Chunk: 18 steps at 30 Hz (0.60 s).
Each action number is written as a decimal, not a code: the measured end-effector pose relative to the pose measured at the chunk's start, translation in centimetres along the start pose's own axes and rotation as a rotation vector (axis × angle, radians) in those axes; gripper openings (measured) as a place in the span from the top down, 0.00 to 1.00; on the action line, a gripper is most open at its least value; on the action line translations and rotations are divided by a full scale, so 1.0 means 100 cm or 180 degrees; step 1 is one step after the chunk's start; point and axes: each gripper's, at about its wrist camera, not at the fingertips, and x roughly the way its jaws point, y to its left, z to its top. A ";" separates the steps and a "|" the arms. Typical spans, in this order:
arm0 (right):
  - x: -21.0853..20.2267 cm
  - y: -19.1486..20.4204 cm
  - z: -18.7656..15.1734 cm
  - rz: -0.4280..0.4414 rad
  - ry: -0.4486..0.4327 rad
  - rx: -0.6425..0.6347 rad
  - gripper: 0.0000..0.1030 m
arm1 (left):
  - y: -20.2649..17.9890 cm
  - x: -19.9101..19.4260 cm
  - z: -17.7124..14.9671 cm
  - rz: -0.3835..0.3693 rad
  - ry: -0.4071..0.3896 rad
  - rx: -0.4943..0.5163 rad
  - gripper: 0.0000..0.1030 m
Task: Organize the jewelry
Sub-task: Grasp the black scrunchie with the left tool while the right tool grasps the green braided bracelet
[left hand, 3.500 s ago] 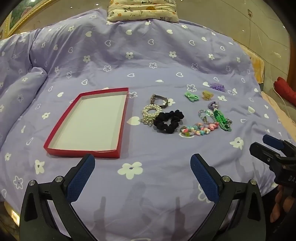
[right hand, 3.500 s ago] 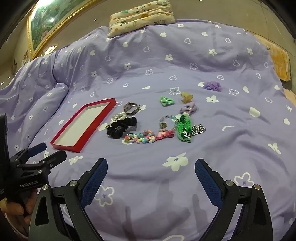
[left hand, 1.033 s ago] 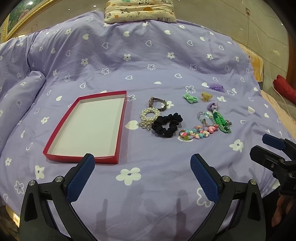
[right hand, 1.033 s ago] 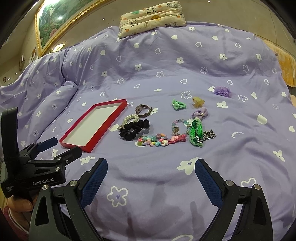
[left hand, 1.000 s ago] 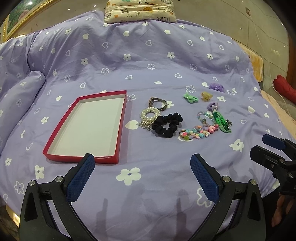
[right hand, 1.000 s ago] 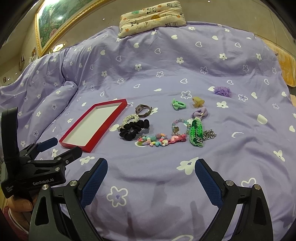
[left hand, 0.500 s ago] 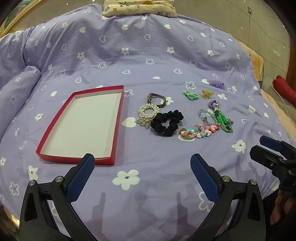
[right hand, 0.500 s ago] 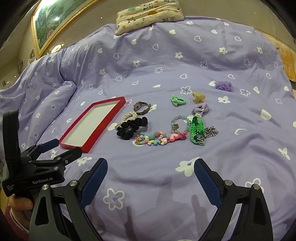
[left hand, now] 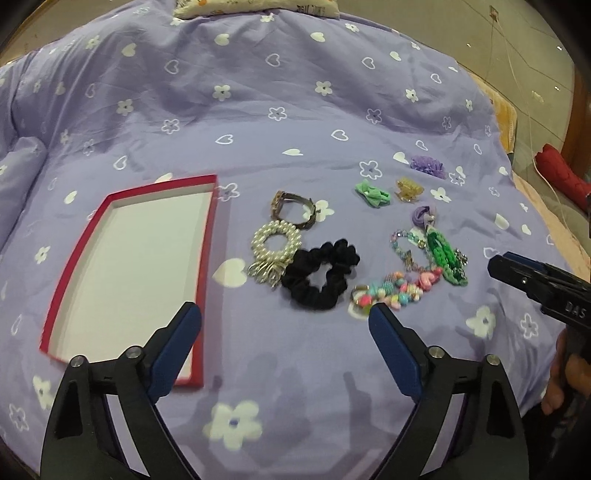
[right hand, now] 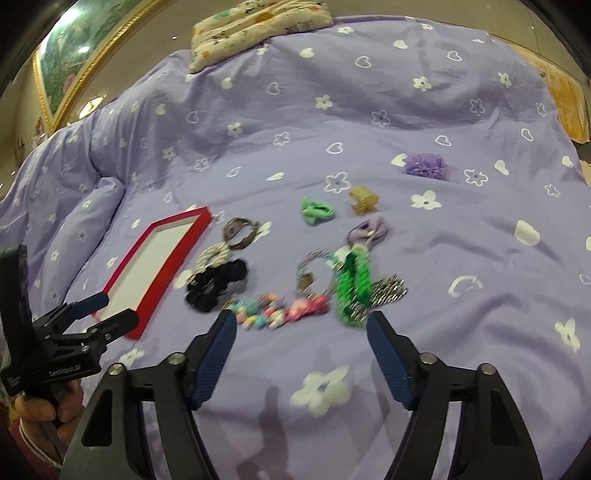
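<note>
A red tray [left hand: 207, 251] with a bare white floor lies at the left of the purple bedspread. To its right lie a pearl bracelet [left hand: 258, 243], a watch [left hand: 295, 199], a black scrunchie [left hand: 295, 284], a coloured bead bracelet [left hand: 391, 291] and a green braided piece [left hand: 443, 254]. My left gripper [left hand: 284, 313] hovers just short of the scrunchie, its jaws closing with nothing between them. My right gripper [right hand: 299, 319] hovers before the bead bracelet [right hand: 277, 312], jaws closing, with the pads clear of it.
Further back lie a green bow clip [left hand: 371, 194], a yellow claw clip [left hand: 408, 190], a purple hair tie [left hand: 424, 216] and a purple flower [left hand: 428, 166]. A patterned pillow [right hand: 258, 26] sits at the bed's head. A quilt roll [left hand: 18, 166] bulges at the left.
Both grippers have moved forward over the bed toward the jewelry, which looks larger and nearer. Both pairs of jaws have narrowed, the right pair more.
</note>
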 end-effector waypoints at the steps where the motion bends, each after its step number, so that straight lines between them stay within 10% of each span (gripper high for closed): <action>1: 0.004 -0.003 0.004 -0.0021 0.0012 -0.0006 0.38 | -0.001 0.007 0.005 -0.0030 0.0027 0.0003 0.15; 18: 0.083 -0.040 0.029 -0.0171 0.0484 0.0039 0.79 | -0.022 0.094 0.027 -0.0252 0.0507 0.0154 0.41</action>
